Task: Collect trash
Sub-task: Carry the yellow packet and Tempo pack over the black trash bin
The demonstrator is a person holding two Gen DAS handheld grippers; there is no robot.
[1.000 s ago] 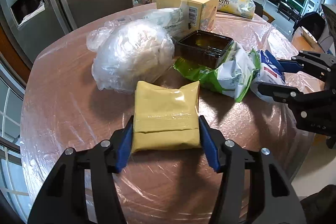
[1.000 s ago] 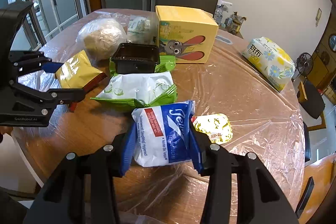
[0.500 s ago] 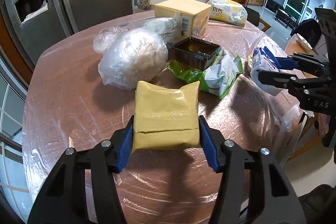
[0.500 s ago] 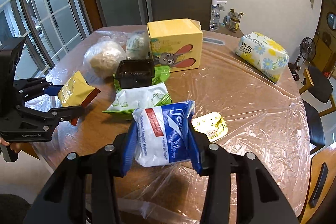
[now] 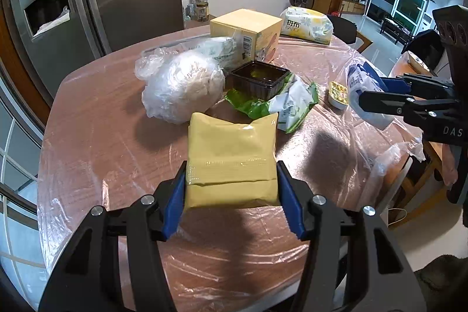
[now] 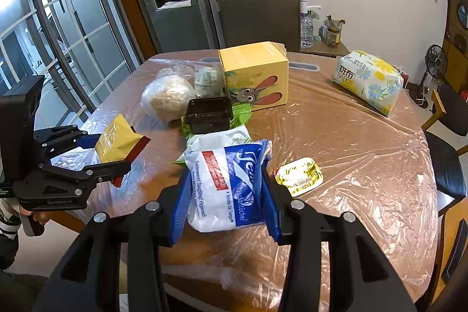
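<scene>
The packet (image 5: 231,157) is plain yellow, and the tissue pack (image 6: 226,184) is white and blue with a red label. The box (image 6: 254,75) is yellow with a grey rabbit picture, and the tray (image 6: 208,114) is black.

On the table (image 6: 365,136) ahead of you, the tray (image 6: 209,114) sits on a wrapper (image 6: 244,111), just in front of the box (image 6: 254,75). The bagged lump (image 6: 166,97) lies to the tray's left, the tissue pack (image 6: 367,81) far right. The small foil-lidded tub (image 6: 298,176) lies nearest you.
</scene>
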